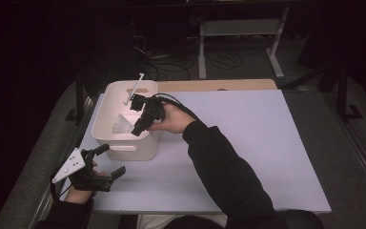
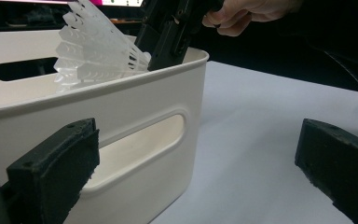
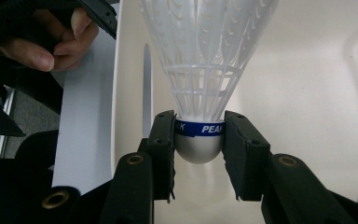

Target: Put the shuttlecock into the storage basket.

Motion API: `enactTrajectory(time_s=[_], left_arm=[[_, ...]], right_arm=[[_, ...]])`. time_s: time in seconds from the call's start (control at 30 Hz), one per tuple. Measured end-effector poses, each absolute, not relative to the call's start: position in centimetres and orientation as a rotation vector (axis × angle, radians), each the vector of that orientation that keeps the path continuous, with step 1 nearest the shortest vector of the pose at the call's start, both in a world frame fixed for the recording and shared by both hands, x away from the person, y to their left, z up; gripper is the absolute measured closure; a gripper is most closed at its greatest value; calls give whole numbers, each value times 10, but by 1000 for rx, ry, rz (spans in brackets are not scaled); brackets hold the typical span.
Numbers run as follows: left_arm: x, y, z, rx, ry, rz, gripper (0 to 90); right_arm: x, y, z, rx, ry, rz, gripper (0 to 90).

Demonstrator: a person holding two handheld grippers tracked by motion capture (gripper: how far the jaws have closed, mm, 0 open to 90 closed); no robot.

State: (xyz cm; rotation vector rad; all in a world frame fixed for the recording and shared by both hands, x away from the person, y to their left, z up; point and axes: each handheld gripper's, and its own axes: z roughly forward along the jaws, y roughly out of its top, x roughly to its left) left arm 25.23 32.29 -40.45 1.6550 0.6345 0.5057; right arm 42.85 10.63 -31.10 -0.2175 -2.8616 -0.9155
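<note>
A white board covers the table, a wooden strip showing along its far edge; beyond stand a white frame and tangled floor cables

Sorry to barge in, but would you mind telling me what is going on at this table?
A person is working with two handheld grippers. The right gripper is shut on the cork of a white shuttlecock and holds it over the inside of a white bin on the table. The left gripper waits open beside the bin's near wall, holding nothing. A thin white stick leans against the bin's far rim.
</note>
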Motion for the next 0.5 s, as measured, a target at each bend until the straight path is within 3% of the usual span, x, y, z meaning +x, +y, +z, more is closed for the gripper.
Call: enactTrajectory(time_s=[0.2, 0.27, 0.4, 0.5], left_arm=[[252, 323, -404, 1655, 635, 506, 0], [252, 323, -404, 1653, 636, 505, 0], [252, 323, -404, 1653, 636, 504, 0], [252, 323, -404, 1654, 636, 504, 0]], right_arm=[[429, 108, -313, -232, -2853, -895, 632], [432, 106, -312, -261, -2840, -911, 560], [433, 104, -311, -275, -2839, -919, 547], [437, 98, -307, -301, -2824, -957, 488]])
